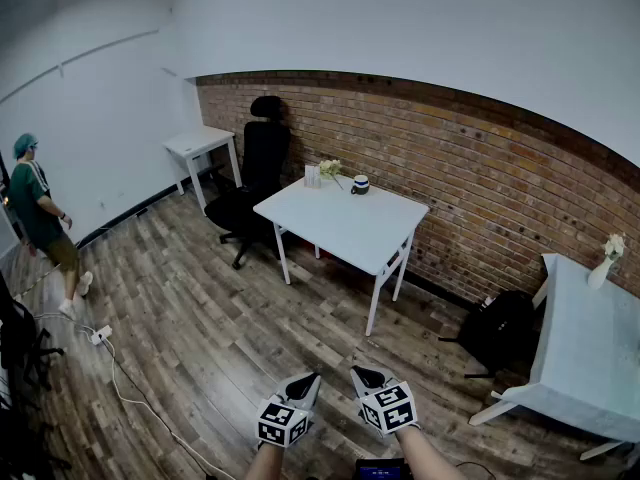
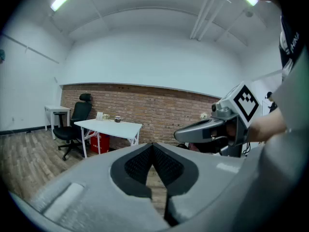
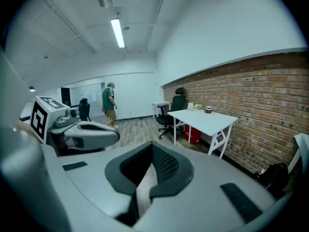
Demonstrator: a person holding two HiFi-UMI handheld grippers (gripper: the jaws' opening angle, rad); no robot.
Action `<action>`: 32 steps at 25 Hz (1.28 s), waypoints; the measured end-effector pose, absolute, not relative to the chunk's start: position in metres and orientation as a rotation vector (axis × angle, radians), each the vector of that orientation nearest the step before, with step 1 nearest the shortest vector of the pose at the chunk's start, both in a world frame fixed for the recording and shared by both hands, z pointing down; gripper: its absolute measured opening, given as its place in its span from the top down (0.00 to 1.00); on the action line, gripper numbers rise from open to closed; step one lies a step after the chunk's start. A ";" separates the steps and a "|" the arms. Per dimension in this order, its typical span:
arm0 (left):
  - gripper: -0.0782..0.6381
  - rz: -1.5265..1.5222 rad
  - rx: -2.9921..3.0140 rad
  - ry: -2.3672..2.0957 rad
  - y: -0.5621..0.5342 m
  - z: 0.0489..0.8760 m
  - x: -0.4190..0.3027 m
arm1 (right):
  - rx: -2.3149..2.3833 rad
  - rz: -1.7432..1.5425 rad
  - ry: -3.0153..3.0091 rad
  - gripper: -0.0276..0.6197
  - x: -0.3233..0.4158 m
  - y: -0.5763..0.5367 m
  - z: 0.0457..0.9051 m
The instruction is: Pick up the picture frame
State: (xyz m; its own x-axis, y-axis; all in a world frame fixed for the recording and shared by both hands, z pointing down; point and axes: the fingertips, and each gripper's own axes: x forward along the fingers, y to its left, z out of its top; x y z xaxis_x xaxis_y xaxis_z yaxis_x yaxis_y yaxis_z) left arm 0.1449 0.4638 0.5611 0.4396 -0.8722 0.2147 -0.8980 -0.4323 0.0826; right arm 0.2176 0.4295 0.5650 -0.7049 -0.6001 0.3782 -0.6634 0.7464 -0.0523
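Picture frame (image 1: 312, 176) stands on the table (image 1: 350, 230), well apart from both closed hand-held grippers (image 1: 310, 379) (image 1: 363, 374).

Grey hand-held grippers (image 1: 311, 377) (image 1: 363, 374), black pads (image 2: 139, 164), marker cubes (image 1: 283, 423)

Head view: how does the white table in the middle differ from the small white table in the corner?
The middle table is clearly larger than the corner table. The middle table carries a mug and flowers, while nothing can be seen on the corner table. Both tables are white, with thin white legs, and both stand on the wooden floor.
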 end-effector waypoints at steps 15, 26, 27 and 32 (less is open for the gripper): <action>0.88 0.261 2.491 -1.559 0.465 0.568 0.156 | 0.878 0.230 -2.619 0.95 0.223 0.438 0.565; 0.88 0.298 2.505 -1.506 0.463 0.574 0.176 | 0.857 0.255 -2.627 0.95 0.235 0.435 0.568; 0.88 0.302 2.513 -1.499 0.462 0.574 0.178 | 0.855 0.257 -2.628 0.95 0.237 0.434 0.568; 0.88 0.327 2.519 -1.497 0.458 0.577 0.189 | 0.852 0.259 -2.636 0.95 0.245 0.427 0.569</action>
State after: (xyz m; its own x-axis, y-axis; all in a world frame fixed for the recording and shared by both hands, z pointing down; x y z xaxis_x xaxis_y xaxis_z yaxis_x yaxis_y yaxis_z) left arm 0.1892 0.4576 0.5766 0.4649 -0.8382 0.2851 -0.8808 -0.4706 0.0527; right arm 0.2454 0.4274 0.5685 -0.7549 -0.5287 0.3880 -0.5941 0.8018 -0.0635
